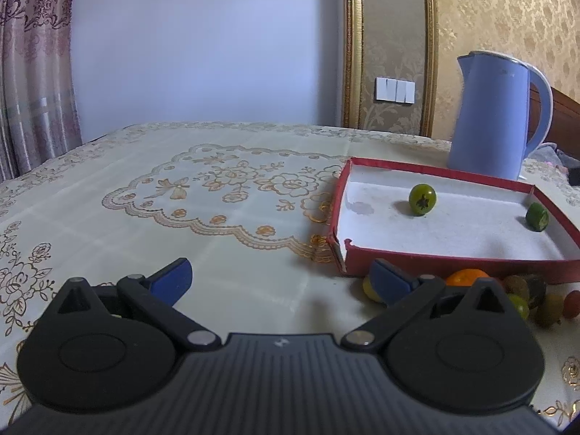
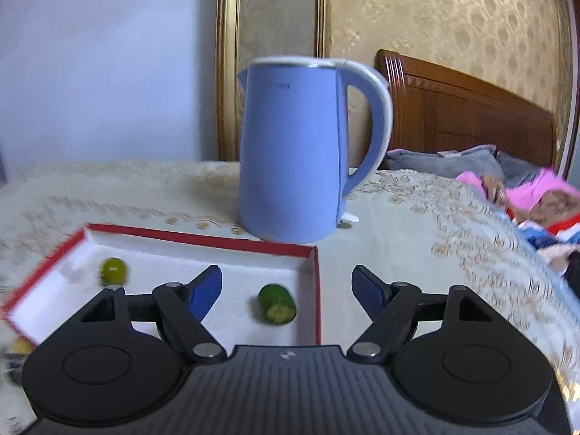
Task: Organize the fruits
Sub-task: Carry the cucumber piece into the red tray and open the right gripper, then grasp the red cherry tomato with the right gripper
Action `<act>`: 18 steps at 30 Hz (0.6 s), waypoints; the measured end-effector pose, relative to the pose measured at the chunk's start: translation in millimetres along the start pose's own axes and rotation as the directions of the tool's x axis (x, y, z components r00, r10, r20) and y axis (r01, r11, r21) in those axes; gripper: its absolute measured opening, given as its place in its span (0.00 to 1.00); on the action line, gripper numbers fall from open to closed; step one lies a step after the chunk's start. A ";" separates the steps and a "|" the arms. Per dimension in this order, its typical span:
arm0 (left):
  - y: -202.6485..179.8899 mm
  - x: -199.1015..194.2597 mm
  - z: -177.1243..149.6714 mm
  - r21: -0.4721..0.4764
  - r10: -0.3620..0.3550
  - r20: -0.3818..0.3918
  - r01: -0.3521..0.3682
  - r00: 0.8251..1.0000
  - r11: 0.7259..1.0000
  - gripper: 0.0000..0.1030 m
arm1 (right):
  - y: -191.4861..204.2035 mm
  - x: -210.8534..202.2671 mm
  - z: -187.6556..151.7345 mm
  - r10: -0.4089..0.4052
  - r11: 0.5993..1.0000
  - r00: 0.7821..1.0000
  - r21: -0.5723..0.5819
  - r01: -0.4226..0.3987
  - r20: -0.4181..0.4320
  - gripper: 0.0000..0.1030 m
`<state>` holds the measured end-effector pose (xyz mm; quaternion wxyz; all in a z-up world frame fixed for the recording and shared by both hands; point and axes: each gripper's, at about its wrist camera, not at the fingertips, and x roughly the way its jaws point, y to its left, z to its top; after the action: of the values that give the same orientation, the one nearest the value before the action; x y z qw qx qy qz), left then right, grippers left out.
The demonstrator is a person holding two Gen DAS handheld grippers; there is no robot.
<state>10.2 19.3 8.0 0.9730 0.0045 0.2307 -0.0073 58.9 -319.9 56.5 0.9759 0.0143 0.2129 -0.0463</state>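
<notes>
A red box (image 1: 453, 264) with a white inside lies on the table at the right. Two small green fruits are in it, one round (image 1: 422, 199), one at the right wall (image 1: 537, 216). In the right wrist view the box (image 2: 317, 290) holds the same fruits, one round (image 2: 114, 271), one cut (image 2: 277, 304). Several loose fruits, including an orange one (image 1: 465, 277), lie in front of the box. My left gripper (image 1: 281, 282) is open and empty, low over the table left of the box. My right gripper (image 2: 286, 291) is open and empty above the box's right corner.
A blue electric kettle (image 2: 290, 152) stands behind the box, also in the left wrist view (image 1: 496, 116). The table carries a cream embroidered cloth (image 1: 217, 188). A bed with a wooden headboard (image 2: 471, 108) and bedding lies to the right.
</notes>
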 end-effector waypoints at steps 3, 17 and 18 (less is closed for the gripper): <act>-0.9 -2.6 -0.5 0.006 -0.008 0.014 0.008 1.000 1.000 1.00 | 2.3 -28.6 -22.4 0.036 0.999 0.999 -0.042 -0.035 0.014 0.76; 0.1 -7.1 -1.4 0.003 -0.009 0.030 0.009 1.000 1.000 1.00 | 27.2 -37.8 -82.0 0.109 0.984 0.988 -0.128 -0.123 -0.107 0.58; 0.0 -7.0 -1.4 0.003 -0.008 0.031 0.008 1.000 1.000 1.00 | 28.3 -37.8 -83.4 0.116 0.983 0.987 -0.131 -0.130 -0.109 0.58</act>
<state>3.3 19.4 9.8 0.9764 0.0051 0.2158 -0.0115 -7.1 -284.6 -3.3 0.9636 -0.0377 0.2631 0.0297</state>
